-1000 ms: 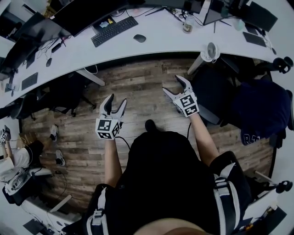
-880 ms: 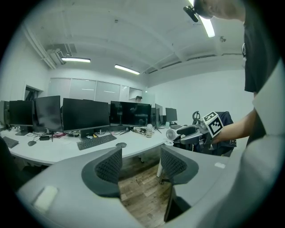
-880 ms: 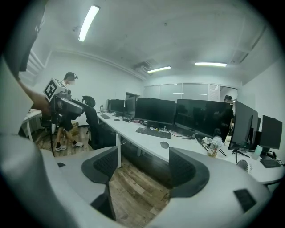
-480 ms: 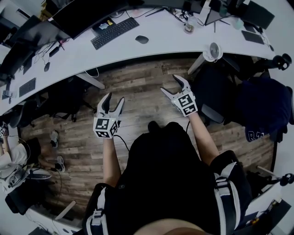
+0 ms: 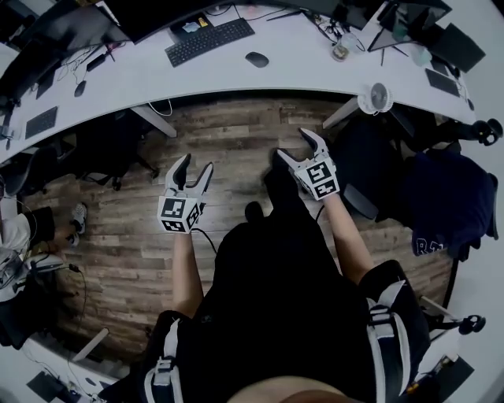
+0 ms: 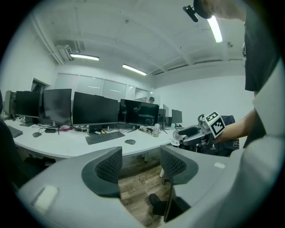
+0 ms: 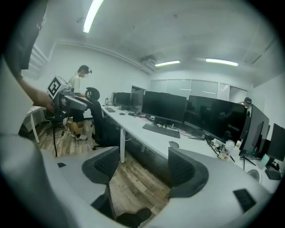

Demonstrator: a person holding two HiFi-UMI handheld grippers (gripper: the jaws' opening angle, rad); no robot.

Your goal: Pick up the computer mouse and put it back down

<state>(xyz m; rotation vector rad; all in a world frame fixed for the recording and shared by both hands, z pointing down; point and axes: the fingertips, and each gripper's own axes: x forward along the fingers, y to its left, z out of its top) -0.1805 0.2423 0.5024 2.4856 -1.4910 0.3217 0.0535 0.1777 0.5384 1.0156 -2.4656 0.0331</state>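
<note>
Both open and empty, the left tool (image 5: 197, 164) and right tool (image 5: 293, 143) have advanced toward the far tabletop (image 5: 299, 67), the computer mouse (image 5: 257, 59) still well apart

Monitors (image 5: 161, 14) run off the head view's top edge, and a seated person (image 5: 12, 244) is cut by its left edge. In the right gripper view the computer mouse (image 7: 173, 144) sits with its lower edge behind a jaw — desk clutter (image 5: 340, 50) is too small to name.
</note>
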